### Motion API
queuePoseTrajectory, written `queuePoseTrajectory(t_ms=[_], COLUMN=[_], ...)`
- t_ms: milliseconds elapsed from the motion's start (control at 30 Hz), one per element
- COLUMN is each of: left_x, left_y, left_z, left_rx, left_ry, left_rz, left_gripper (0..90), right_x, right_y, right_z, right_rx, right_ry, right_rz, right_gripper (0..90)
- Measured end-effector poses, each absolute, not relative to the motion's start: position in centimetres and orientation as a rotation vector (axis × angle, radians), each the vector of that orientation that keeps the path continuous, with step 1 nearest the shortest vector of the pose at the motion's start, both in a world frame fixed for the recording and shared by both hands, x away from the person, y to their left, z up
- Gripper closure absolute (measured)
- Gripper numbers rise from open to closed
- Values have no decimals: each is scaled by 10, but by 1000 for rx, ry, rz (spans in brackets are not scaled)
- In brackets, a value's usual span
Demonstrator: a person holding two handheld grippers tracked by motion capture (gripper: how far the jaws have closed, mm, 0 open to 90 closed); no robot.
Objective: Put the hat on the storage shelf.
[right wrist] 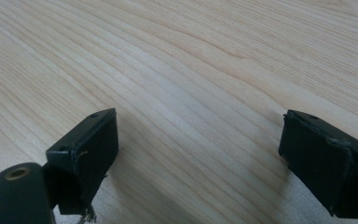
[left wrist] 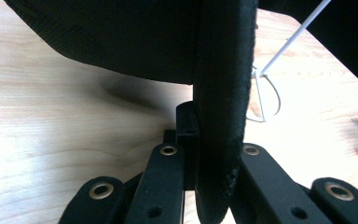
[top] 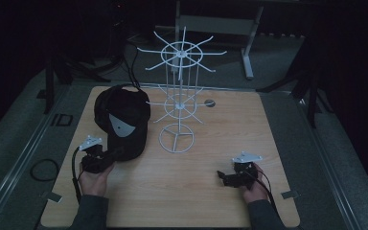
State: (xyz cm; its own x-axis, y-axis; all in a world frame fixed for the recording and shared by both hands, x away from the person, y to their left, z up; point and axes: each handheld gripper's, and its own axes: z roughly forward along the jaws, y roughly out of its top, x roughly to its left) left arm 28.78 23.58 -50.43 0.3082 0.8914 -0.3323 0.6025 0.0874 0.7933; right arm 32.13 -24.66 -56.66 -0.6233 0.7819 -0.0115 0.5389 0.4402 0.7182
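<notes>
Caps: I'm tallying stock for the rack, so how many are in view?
1. A black cap on the table's left, beside the white rack, brim clamped in the left gripper.

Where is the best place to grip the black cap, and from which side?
The brim, from the person's side: it is a thin, stiff edge sticking out of the black cap toward the left gripper, whose jaws are already shut on it.

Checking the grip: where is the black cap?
High view: the black cap sits left of the white wire rack, its brim clamped in the left gripper.
</notes>
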Motion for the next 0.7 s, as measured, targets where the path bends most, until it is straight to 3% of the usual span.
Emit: queuePoseTrajectory(t_ms=[700], left_x=[294], left_y=[247], left_z=[-481], left_rx=[1613], left_ry=[1356], left_rz=[455], left_gripper=[868], right_x=[321], right_y=[-247], right_z=[-567], right_rx=[1124], right_ry=[2355], right_rz=[991], right_gripper=[117])
